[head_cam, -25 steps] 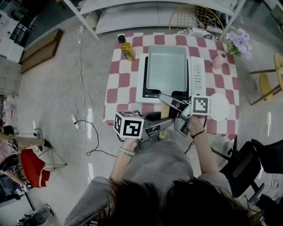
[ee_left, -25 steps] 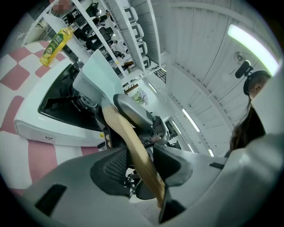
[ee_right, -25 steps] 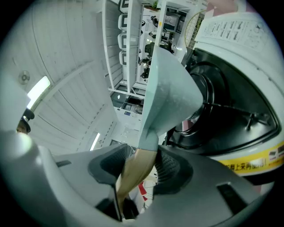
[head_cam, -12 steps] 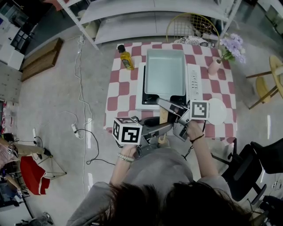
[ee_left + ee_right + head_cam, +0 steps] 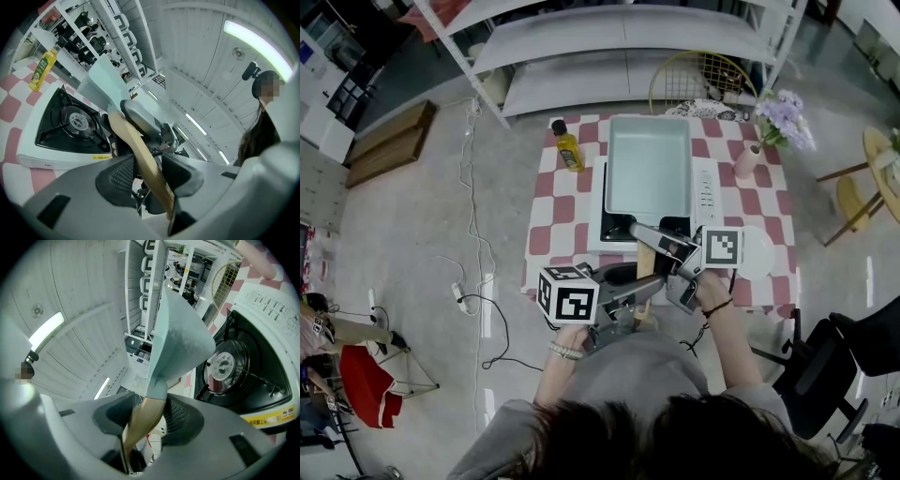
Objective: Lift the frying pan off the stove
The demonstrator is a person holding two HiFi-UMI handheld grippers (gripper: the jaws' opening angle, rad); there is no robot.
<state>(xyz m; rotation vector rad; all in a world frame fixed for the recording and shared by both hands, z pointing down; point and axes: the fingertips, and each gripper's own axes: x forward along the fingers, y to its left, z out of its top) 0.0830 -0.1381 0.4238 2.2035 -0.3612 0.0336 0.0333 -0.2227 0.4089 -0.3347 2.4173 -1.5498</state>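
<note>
Left gripper (image 5: 649,281) and right gripper (image 5: 645,232) both pinch the tan wooden handle (image 5: 645,259). The pale-blue rectangular frying pan (image 5: 649,164) hangs clear of the white gas stove (image 5: 710,187) — its black burner (image 5: 77,121) bare.

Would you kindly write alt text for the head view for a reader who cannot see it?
Seen from above, a person clamps the left gripper and right gripper on the wooden handle of a pale blue frying pan, held over a white stove on a checked table. An oil bottle stands left of the stove, a vase and plate to its right.
</note>
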